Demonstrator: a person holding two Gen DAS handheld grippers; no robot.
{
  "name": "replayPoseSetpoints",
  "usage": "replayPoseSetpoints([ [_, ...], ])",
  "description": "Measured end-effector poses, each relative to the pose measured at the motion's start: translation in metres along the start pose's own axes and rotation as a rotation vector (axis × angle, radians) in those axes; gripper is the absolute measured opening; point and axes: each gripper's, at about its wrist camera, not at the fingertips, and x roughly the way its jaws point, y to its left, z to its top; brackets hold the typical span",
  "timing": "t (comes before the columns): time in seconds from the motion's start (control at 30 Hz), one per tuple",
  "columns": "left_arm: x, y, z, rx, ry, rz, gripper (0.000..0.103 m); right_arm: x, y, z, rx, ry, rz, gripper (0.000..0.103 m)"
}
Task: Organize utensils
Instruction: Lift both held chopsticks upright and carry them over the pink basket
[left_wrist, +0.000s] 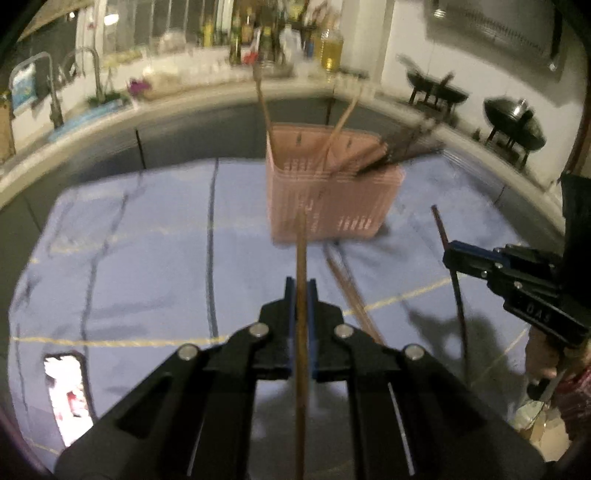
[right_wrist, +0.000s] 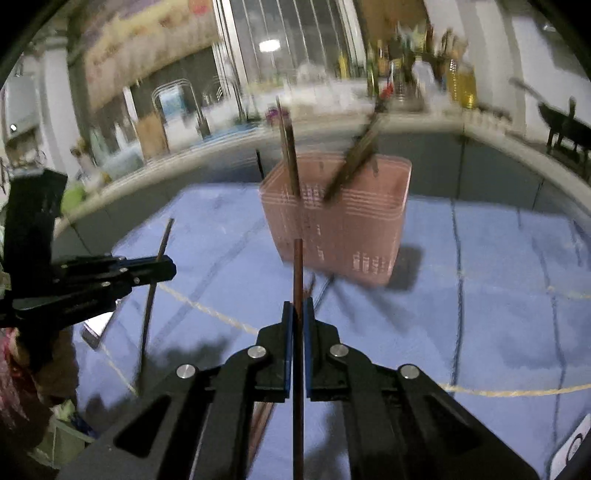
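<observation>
A pink slotted basket (left_wrist: 332, 199) (right_wrist: 340, 229) stands on the blue cloth (left_wrist: 147, 240) (right_wrist: 498, 295), with several chopsticks (left_wrist: 334, 136) (right_wrist: 290, 158) leaning out of it. My left gripper (left_wrist: 301, 282) is shut on a brown chopstick (left_wrist: 301, 251) that points toward the basket. In the right wrist view the left gripper (right_wrist: 170, 266) shows at the left, above the cloth. My right gripper (right_wrist: 297, 303) is shut on a reddish-brown chopstick (right_wrist: 297, 266). It appears at the right of the left wrist view as the right gripper (left_wrist: 448, 254), pinching a dark chopstick (left_wrist: 460, 306).
Loose chopsticks (left_wrist: 347, 284) lie on the cloth in front of the basket. A phone (left_wrist: 68, 395) lies at the cloth's near left. A kitchen counter (left_wrist: 221, 92) with bottles, a sink tap and dark woks (left_wrist: 513, 122) curves behind the table.
</observation>
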Motion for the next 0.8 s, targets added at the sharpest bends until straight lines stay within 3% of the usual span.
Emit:
replayPoseSetpoints([
  [0.1,-0.027,-0.003,0.008,0.0,-0.071,-0.012,0.005,-0.03,0.007,0.012,-0.012,-0.104,-0.006,0.005],
  [0.2,-0.035,-0.008,0.007,-0.004,-0.084,-0.013,0.005,-0.048,0.015,0.013,-0.031,-0.18,-0.032,0.005],
  [0.47,-0.023,-0.012,-0.003,0.017,-0.04,-0.005,0.005,-0.05,0.032,0.018,-0.081,-0.206,-0.058,0.005],
  [0.63,-0.044,-0.004,0.023,-0.004,-0.108,-0.035,0.005,-0.059,0.032,0.043,-0.046,-0.248,-0.024,0.005],
  [0.8,-0.071,-0.005,0.079,0.013,-0.215,-0.05,0.005,-0.058,0.029,0.087,0.008,-0.315,-0.014,0.005],
])
